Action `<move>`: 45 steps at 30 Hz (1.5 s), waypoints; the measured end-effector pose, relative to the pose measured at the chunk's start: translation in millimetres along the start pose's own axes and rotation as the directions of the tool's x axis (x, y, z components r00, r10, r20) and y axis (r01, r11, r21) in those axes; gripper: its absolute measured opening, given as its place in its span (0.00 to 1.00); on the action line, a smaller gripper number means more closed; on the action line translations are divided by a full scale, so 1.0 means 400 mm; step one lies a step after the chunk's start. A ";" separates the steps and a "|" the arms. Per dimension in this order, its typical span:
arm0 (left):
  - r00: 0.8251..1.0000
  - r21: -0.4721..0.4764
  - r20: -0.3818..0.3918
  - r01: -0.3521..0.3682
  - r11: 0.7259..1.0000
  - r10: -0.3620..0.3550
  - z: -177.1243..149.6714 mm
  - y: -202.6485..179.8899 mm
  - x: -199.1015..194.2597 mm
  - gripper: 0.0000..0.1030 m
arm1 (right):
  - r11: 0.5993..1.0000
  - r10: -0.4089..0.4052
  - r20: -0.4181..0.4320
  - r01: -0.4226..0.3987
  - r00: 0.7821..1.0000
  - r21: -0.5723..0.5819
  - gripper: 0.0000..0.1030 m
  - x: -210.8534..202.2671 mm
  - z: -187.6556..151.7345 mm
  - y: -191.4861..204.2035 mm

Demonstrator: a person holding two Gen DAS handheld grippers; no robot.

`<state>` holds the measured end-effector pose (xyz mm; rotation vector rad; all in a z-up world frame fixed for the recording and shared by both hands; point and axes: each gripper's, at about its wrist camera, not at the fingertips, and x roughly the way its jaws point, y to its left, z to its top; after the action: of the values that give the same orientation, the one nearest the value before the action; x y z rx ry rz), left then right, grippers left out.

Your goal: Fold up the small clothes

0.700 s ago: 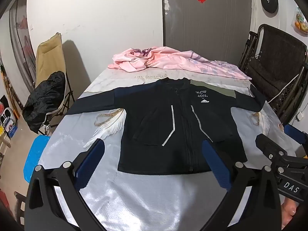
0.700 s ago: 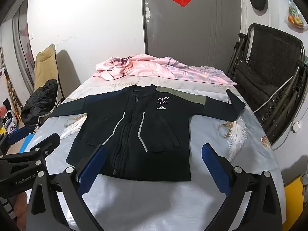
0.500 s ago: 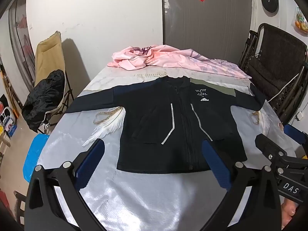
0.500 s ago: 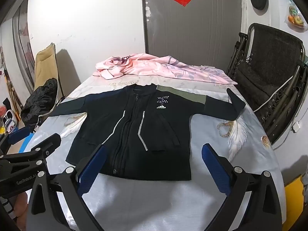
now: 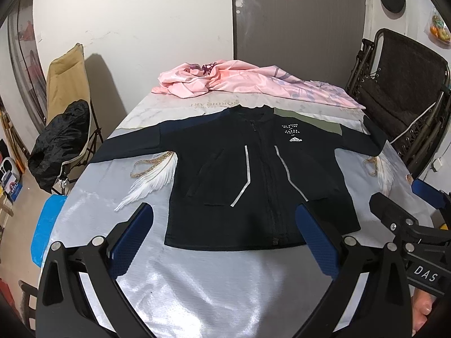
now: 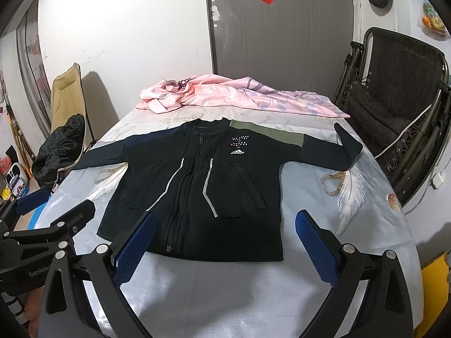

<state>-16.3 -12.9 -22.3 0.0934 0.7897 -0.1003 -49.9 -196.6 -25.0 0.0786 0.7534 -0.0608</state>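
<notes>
- Left gripper (image 5: 224,235) is spread wide, with its blue-padded fingers (image 5: 131,238) far apart and nothing between them. It's up above the near edge of the table (image 5: 225,287) and isn't touching any cloth that I can see.
- Right gripper (image 6: 225,238) is the same deal: jaws wide, blue pads empty, hanging over the near end of the table. From this camera its left finger overlaps the jacket's hem in the picture, but I can't tell if it actually touches.
- The two grippers sit side by side. The right one pokes into the left camera's lower right corner, and the left one shows up at the lower left in the right camera.
- The small black jacket (image 5: 253,174) lies flat, front up and zipped, in the middle of the table with both sleeves stretched out to the sides. It has an olive panel on one shoulder, navy on the other, a white logo on the chest and two silvery stripes down the front.
- Its hem is the part nearest the grippers, just beyond the fingertips.
- The tablecloth is shiny grey with white feather prints (image 5: 149,180) peeking out under each sleeve.
- A crumpled pink garment (image 5: 239,81) sits at the far end of the table, clear of the jacket's collar.
- There's a tan folding chair (image 5: 67,90) with something black dumped on it off to the left, and a dark recliner chair (image 5: 406,95) on the right.
</notes>
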 end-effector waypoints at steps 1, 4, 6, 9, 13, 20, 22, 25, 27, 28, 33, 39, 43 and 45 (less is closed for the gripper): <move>1.000 0.001 0.000 -0.001 1.000 0.001 0.000 -0.002 0.001 0.96 | 1.000 0.002 0.000 -0.002 1.000 0.002 0.97 0.000 0.000 0.000; 1.000 0.002 -0.001 -0.001 1.000 0.001 -0.001 -0.004 0.001 0.96 | 1.000 0.004 -0.003 -0.004 1.000 0.005 0.97 0.002 -0.003 -0.004; 1.000 0.003 -0.002 0.000 1.000 0.000 -0.001 -0.006 0.002 0.96 | 1.000 0.001 0.001 -0.001 1.000 0.001 0.97 0.002 -0.004 -0.002; 1.000 0.003 -0.002 -0.002 1.000 0.002 -0.001 -0.006 0.003 0.96 | 1.000 -0.003 0.005 0.003 1.000 0.001 0.97 0.006 -0.006 -0.005; 1.000 0.003 -0.008 0.001 1.000 -0.001 -0.002 -0.008 0.006 0.96 | 1.000 0.006 0.006 -0.006 1.000 0.009 0.97 0.010 -0.006 -0.006; 1.000 0.002 -0.009 0.002 1.000 -0.002 -0.003 -0.007 0.008 0.96 | 1.000 0.008 0.007 -0.008 1.000 0.013 0.97 0.010 -0.007 -0.005; 1.000 0.003 -0.010 0.002 1.000 -0.002 -0.004 -0.007 0.010 0.96 | 1.000 0.010 0.007 -0.010 1.000 0.015 0.97 0.012 -0.008 -0.005; 1.000 0.003 -0.014 0.004 1.000 -0.004 -0.008 -0.007 0.015 0.96 | 1.000 0.018 0.006 -0.018 1.000 0.023 0.97 0.014 -0.010 -0.004; 1.000 0.004 -0.015 0.002 1.000 -0.002 -0.010 -0.008 0.017 0.96 | 0.999 0.026 0.009 -0.027 1.000 0.030 0.97 0.017 -0.012 -0.006; 1.000 0.005 -0.016 0.002 1.000 -0.002 -0.010 -0.009 0.019 0.96 | 0.999 0.031 0.012 -0.032 0.999 0.036 0.97 0.018 -0.012 -0.007; 1.000 0.007 -0.029 0.002 1.000 -0.002 -0.012 -0.012 0.031 0.96 | 0.996 0.064 0.018 -0.065 0.998 0.068 0.97 0.028 -0.010 -0.015; 0.999 0.003 -0.043 -0.015 1.000 0.015 -0.007 -0.003 0.063 0.96 | 0.997 0.052 -0.001 -0.052 0.999 0.065 0.97 0.052 -0.013 -0.026; 0.995 -0.005 -0.099 -0.030 1.000 0.030 -0.001 0.009 0.145 0.96 | 0.995 0.053 -0.049 -0.049 0.997 0.083 0.97 0.121 -0.016 -0.048; 0.989 -0.007 -0.147 -0.037 0.999 0.035 0.005 0.011 0.209 0.96 | 0.995 0.051 -0.097 -0.041 0.994 0.095 0.97 0.176 -0.016 -0.060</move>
<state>44.2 -13.3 -80.2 0.1072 0.9350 -0.0558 -5.1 -222.0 -79.1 0.1888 0.8478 -0.0482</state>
